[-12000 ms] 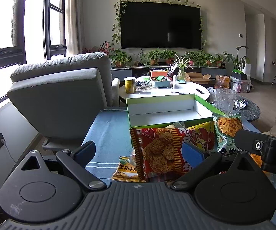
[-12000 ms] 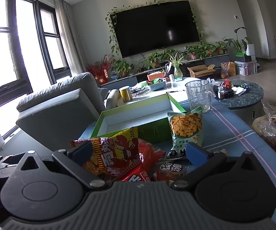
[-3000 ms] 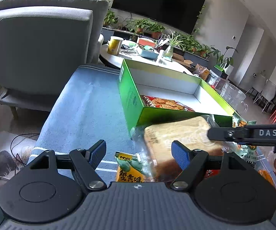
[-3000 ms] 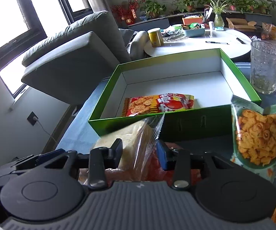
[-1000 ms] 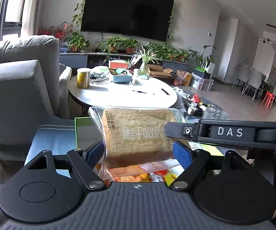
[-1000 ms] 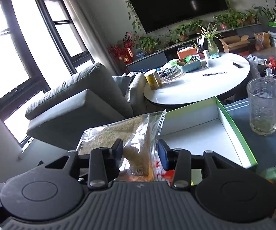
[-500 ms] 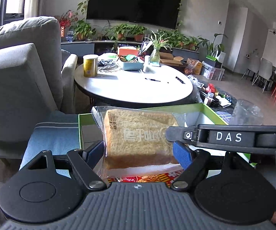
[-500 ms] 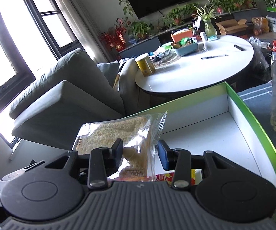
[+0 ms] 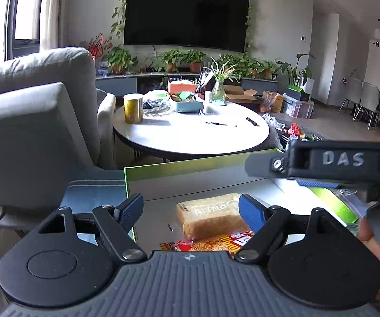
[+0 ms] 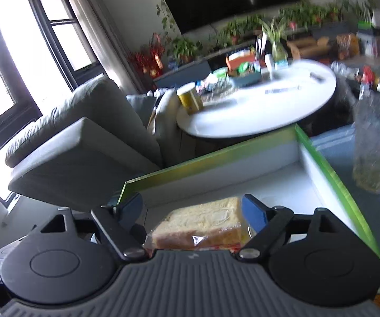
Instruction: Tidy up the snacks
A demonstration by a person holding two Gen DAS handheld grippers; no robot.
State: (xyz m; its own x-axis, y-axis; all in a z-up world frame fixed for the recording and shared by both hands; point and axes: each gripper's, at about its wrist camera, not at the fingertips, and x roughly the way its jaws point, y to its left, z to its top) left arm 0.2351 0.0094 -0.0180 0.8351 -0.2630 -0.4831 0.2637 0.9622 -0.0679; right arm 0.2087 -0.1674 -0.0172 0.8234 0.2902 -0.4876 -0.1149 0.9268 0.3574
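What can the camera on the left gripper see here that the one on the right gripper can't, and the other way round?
Only the left wrist view shows the right gripper crossing the frame, marked DAS, with the person's hand behind it, and a red snack packet under the bread.

Only the right wrist view shows the glass mug beside the box, and the bright window.

Both show the bagged bread lying in the green box, released between open jaws, plus the grey armchair, white round table and yellow can.
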